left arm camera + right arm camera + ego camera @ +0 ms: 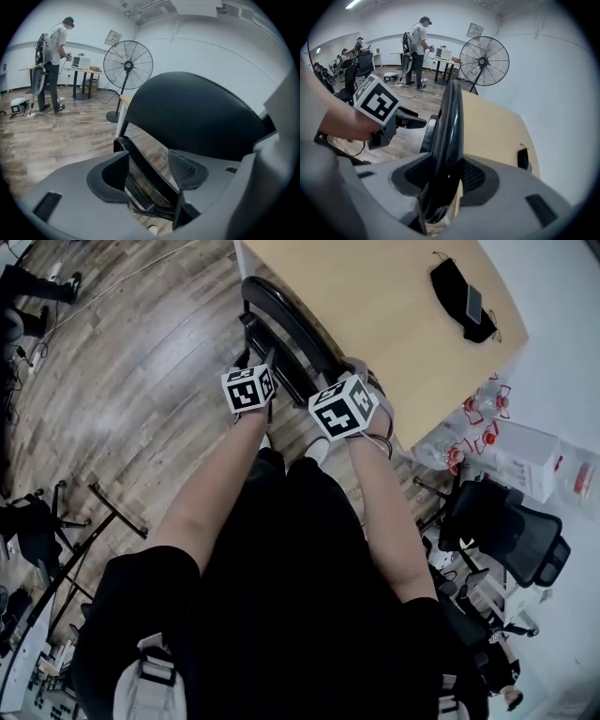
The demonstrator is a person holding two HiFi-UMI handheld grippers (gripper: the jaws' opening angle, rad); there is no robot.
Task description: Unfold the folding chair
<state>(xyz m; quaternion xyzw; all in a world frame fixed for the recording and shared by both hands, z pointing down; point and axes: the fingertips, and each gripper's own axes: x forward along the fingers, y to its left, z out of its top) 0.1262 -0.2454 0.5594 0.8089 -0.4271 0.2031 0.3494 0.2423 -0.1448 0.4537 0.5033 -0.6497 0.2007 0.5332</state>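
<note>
The right gripper's (445, 178) fingers pinch the rim of the folding chair (452, 117). The left gripper's (147, 171) fingers stand spread astride its seat edge. The counter (375, 306) edge lies just beyond them, with open floor (141, 381) left of them.

Lower frame of folding chair (292, 326) largely behind forearms (211, 493)

The folding chair (286, 334) is shiny black. The tabletop (375, 296) is light yellow-brown, and the pouch (455, 282) on it is black. The floor (141, 362) has brown and grey wood stripes. The left gripper (147, 173) and the right gripper (445, 176) are grey. Their fingers (185, 169) have dark pads with tiny criss-cross lines. Each cube (248, 388) is white with black squares. The fan (128, 64) is black. The wall (211, 51) is white. The bottles (473, 418) have red caps.
</note>
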